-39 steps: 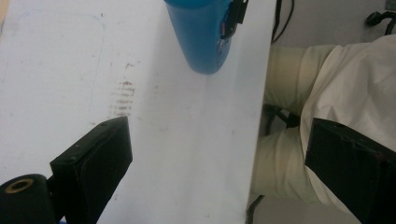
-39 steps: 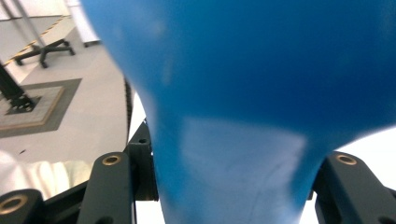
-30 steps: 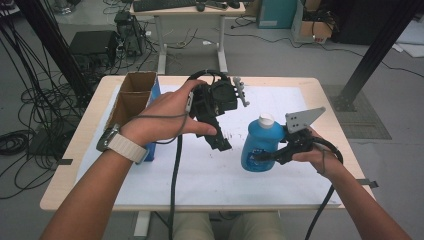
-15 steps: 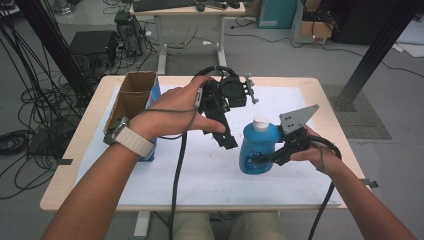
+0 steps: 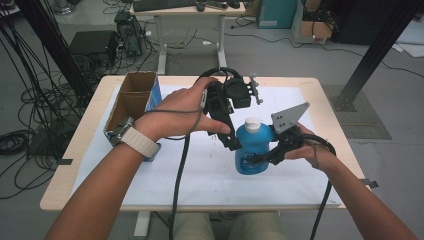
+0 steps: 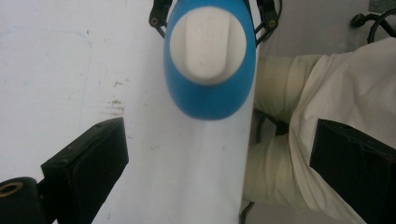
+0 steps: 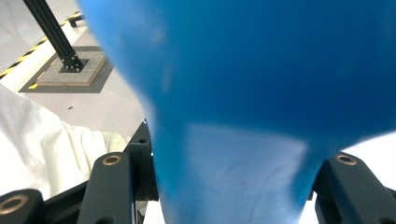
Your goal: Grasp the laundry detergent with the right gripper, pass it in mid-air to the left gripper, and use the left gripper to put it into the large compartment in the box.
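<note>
Halfway at a guess: blue bottle (image 5: 252, 150) secured, white cap (image 6: 207, 42) untouched.
Stands upright on the white sheet (image 5: 200, 175) of the table (image 5: 75, 150), right of centre, clamped at the body by the right gripper (image 5: 260, 159). Left gripper (image 6: 219, 163) poised directly above, pointing down, jaws spread wide with nothing between them, cap just ahead. Left to do, probably: lowering over the cap, closing on it, opening it. Cardboard box (image 5: 127, 102) sits at the far left.

No print on the blue bottle's label (image 5: 248, 159) is readable.
</note>
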